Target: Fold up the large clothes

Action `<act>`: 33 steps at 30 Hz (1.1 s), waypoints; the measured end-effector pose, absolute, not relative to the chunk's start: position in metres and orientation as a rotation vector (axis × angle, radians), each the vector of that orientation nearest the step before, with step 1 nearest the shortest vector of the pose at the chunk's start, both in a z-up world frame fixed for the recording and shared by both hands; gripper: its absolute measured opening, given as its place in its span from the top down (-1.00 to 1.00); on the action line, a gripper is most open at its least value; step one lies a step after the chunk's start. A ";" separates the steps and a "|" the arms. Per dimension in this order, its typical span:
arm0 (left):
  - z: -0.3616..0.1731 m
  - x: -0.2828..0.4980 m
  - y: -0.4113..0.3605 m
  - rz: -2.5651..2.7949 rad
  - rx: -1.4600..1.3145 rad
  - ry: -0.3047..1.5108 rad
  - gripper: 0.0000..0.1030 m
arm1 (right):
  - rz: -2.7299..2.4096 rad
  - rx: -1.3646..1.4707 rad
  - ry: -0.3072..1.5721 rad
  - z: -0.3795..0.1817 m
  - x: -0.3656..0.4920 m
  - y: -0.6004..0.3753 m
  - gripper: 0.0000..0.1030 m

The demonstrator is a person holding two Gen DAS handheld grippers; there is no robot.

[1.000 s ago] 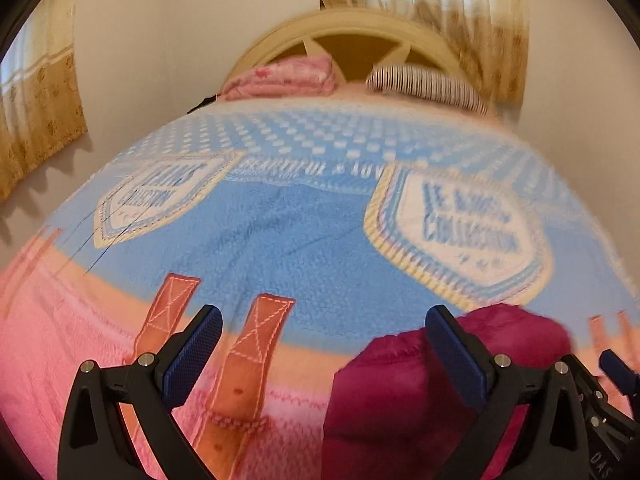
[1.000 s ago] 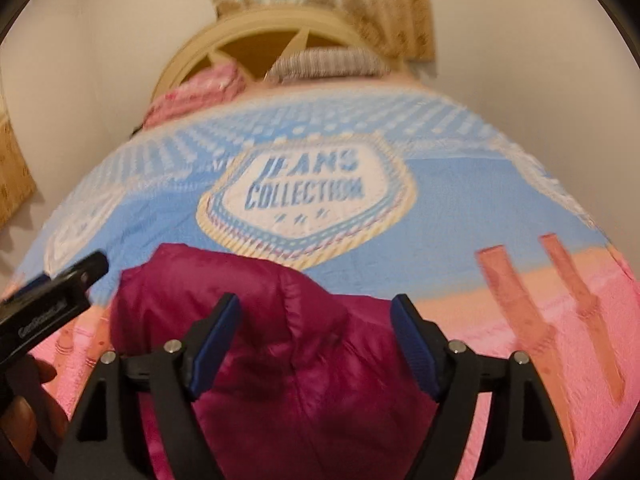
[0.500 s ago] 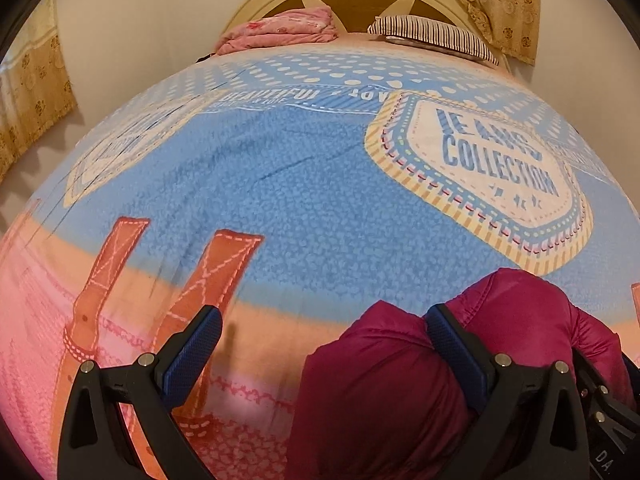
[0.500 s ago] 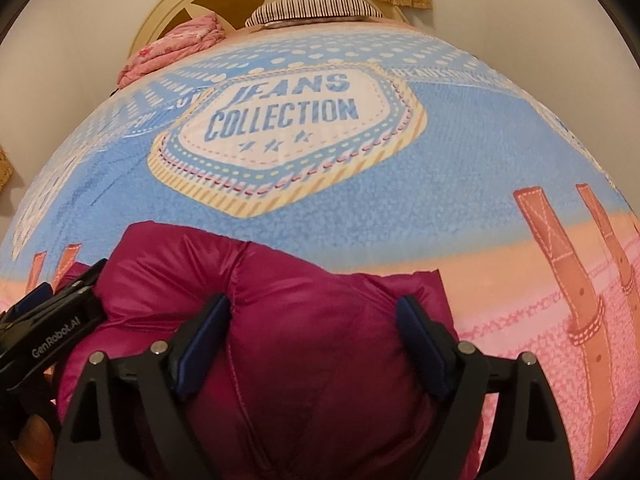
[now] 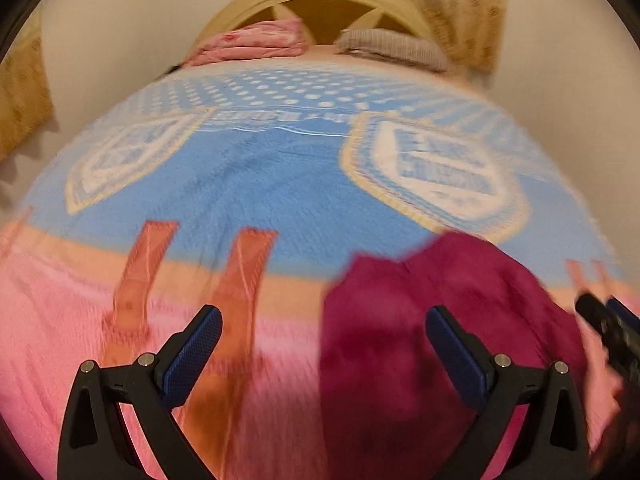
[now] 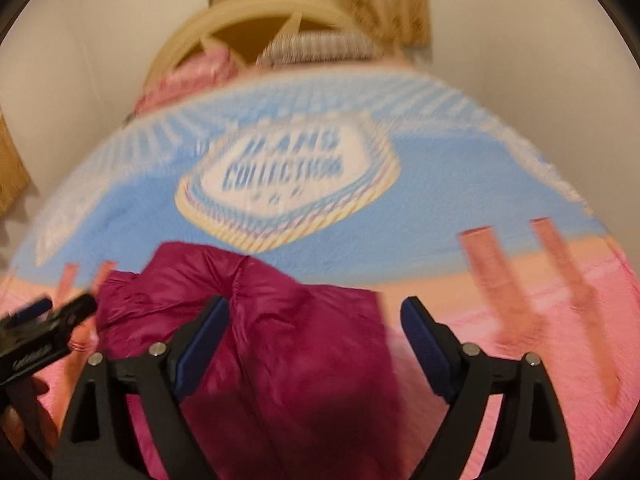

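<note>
A folded magenta puffer jacket (image 5: 432, 320) lies on the pink near part of the bedspread (image 5: 260, 184); it also shows in the right wrist view (image 6: 288, 328). My left gripper (image 5: 324, 332) is open and empty, above the jacket's left edge. My right gripper (image 6: 314, 324) is open and empty, over the jacket's right half. The right gripper shows at the right edge of the left wrist view (image 5: 608, 328), and the left gripper at the left edge of the right wrist view (image 6: 44, 328). Both views are motion-blurred.
The bed has a blue and pink "Jeans Collection" bedspread (image 6: 440, 200). A folded pink blanket (image 5: 252, 44) and a striped pillow (image 5: 392, 46) lie by the cream headboard (image 5: 320, 0). Curtains (image 5: 460, 8) hang behind. Walls flank both sides.
Both grippers have pulled up and back from the jacket, so it looks smaller and lower in both views. The jaws stay open. The jacket has not moved.
</note>
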State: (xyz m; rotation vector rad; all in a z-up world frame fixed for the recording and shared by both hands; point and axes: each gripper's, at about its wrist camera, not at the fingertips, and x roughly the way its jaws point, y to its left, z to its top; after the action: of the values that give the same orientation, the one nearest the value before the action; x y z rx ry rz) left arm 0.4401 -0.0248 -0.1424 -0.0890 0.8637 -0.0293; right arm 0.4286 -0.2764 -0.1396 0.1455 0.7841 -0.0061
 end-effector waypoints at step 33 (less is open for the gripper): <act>-0.182 0.380 -0.070 -0.197 -0.010 0.861 0.06 | 0.169 0.288 0.876 -0.209 0.357 -0.285 0.41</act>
State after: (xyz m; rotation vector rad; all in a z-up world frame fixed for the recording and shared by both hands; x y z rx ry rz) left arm 0.3804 -0.0701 -0.1819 -0.0102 0.8607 -0.1973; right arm 0.3574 -0.2855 -0.2086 0.2876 0.8757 0.1688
